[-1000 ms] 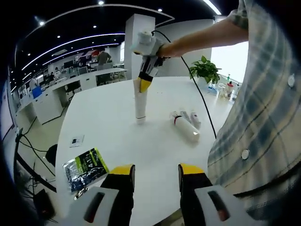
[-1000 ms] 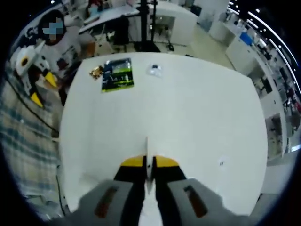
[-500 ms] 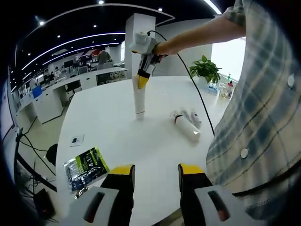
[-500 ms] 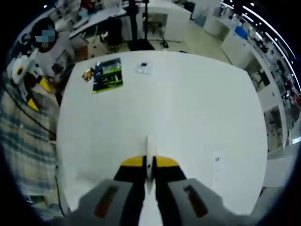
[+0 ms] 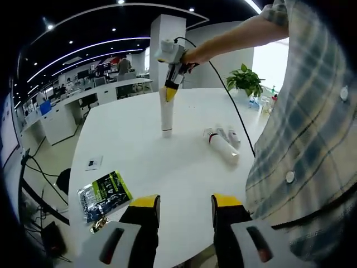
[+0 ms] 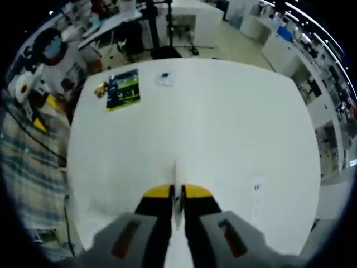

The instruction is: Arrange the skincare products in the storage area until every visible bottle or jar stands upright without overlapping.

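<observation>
Pinching upright white tube [image 5: 166, 116] top: right hand-held gripper [image 5: 170, 92]; left hand-held gripper [image 5: 185, 203] spread.

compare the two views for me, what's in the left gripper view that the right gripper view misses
Left gripper view: the white tube seen full length, standing upright on the table, its top pinched by the right gripper; a cluster of bottles lying on their sides; a potted plant.

Right gripper view: looking down over the tube's thin top edge between shut jaws; a person seated beyond the far edge.

Both: the white table, the green-and-black packet and a small white card.
</observation>
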A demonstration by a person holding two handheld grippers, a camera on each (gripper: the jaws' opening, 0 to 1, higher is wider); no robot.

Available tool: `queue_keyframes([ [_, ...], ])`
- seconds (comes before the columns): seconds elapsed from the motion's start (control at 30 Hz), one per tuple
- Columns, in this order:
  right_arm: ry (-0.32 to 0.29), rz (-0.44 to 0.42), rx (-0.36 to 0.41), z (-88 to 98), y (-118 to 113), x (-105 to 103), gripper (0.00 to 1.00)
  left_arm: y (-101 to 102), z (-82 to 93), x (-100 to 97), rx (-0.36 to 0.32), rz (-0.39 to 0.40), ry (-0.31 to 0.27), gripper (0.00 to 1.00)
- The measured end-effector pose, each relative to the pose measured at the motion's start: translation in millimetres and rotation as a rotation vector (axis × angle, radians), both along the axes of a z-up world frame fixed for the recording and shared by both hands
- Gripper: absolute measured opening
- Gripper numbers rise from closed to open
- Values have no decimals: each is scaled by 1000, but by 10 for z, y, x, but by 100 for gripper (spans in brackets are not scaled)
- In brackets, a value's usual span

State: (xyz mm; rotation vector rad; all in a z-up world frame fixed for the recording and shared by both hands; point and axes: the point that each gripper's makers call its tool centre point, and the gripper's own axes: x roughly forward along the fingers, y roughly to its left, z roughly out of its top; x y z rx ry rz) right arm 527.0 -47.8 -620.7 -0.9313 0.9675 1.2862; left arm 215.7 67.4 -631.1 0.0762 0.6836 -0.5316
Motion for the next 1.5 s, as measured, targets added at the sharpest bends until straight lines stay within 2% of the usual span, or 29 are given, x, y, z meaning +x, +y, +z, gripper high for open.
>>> queue_keyframes([
  [0.4, -3, 13, -39, 27, -48, 23, 3, 7, 10, -21, 1, 5, 0, 38],
  [0.57, -4, 5, -53, 44, -146, 75, 2, 0, -1, -35, -7, 5, 4, 38],
  [0.9, 33, -2, -76, 63, -347, -29, 1, 10, 42, 5, 5, -5, -9, 38],
  [1.13, 34, -15, -99, 67, -525, -45, 1, -32, 88, 23, 4, -25, -14, 39],
  [1.23, 34, -20, -99, 63, -578, -37, 1, -29, 91, 32, 11, -32, -14, 39],
  [1.37, 53, -46, -55, 64, -566, -18, 3, -32, 110, 41, 21, -48, -14, 39],
  [1.5, 26, -50, -42, 60, -567, 40, 4, 15, 162, 79, 40, -60, -20, 39],
])
